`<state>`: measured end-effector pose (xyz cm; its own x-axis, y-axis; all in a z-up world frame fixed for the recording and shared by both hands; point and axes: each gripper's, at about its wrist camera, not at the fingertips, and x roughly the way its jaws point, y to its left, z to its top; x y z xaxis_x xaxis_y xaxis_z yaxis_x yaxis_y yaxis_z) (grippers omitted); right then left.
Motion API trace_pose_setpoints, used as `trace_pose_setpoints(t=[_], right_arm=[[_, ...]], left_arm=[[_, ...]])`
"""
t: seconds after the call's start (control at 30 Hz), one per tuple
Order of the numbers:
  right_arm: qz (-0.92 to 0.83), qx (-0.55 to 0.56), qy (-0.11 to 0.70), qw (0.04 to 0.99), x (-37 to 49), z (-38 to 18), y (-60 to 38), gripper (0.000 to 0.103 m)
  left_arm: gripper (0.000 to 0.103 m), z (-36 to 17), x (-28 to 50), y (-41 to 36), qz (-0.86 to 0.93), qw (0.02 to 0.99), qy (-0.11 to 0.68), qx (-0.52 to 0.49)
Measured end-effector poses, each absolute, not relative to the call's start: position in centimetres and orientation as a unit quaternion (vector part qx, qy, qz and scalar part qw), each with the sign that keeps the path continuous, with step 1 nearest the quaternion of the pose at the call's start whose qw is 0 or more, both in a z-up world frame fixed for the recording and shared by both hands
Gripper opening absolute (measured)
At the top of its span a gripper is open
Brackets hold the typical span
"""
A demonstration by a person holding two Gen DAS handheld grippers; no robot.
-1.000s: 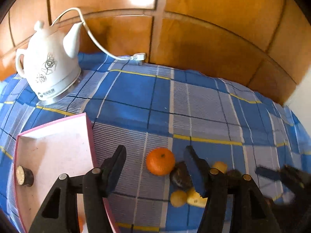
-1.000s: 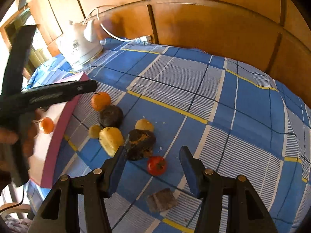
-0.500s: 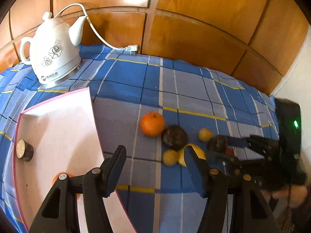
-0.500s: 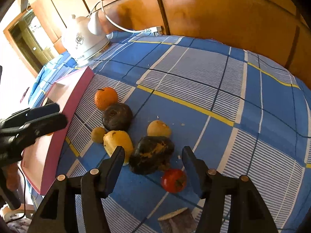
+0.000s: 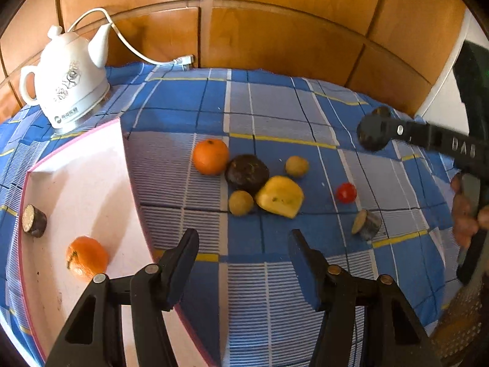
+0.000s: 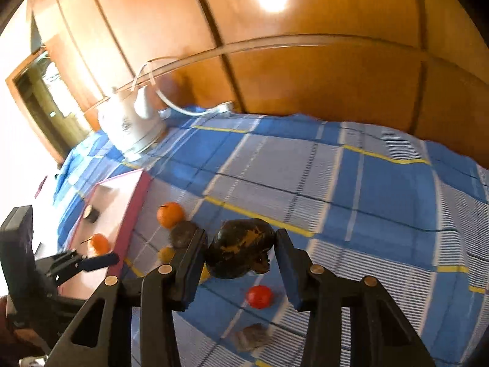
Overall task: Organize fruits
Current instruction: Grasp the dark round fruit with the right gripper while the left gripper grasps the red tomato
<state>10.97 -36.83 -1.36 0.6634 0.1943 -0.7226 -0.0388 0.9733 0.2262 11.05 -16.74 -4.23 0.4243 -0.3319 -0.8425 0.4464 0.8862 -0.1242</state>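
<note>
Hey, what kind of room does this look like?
Probably a home dining or kitchen corner: a checked tablecloth, a white electric kettle with its cord, wood-panelled wall, and loose fruit beside a pink tray.

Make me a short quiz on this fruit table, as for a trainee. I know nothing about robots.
1. True or false: the shallow white tray with a pink rim holds two items.
2. What sits between the right tongs? A) a round orange mandarin B) the blackish fruit with yellow patches C) a white kettle
3. In a word: what do the left tongs hold?

Key
1. True.
2. B. The jaws are closing on it, and it is off the cloth.
3. Nothing. The jaws are closing on an empty gap.
</note>
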Motion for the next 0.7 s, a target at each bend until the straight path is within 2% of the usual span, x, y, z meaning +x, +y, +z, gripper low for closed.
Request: trace_pose_setpoints(t=[0.17,0.6,0.7], right_arm=[[0.05,0.112,0.391,0.912,10.4,-0.2,-38.3,0.045],[0.022,0.146,0.371,0.917,9.8,1.1,-40.5,0.046],[0.02,0.147,0.368,0.918,9.8,1.2,-40.6,0.046]], left_arm=[[0.047,-4.5,10.5,-18.7,-0.251,0.832,0.489,0.071],[0.046,-3.9,11.5,-27.1,-0.315,0.81,0.478,0.125],[0.038,-4.4,11.9,-29.3,-0.327,0.796,0.494,0.122]])
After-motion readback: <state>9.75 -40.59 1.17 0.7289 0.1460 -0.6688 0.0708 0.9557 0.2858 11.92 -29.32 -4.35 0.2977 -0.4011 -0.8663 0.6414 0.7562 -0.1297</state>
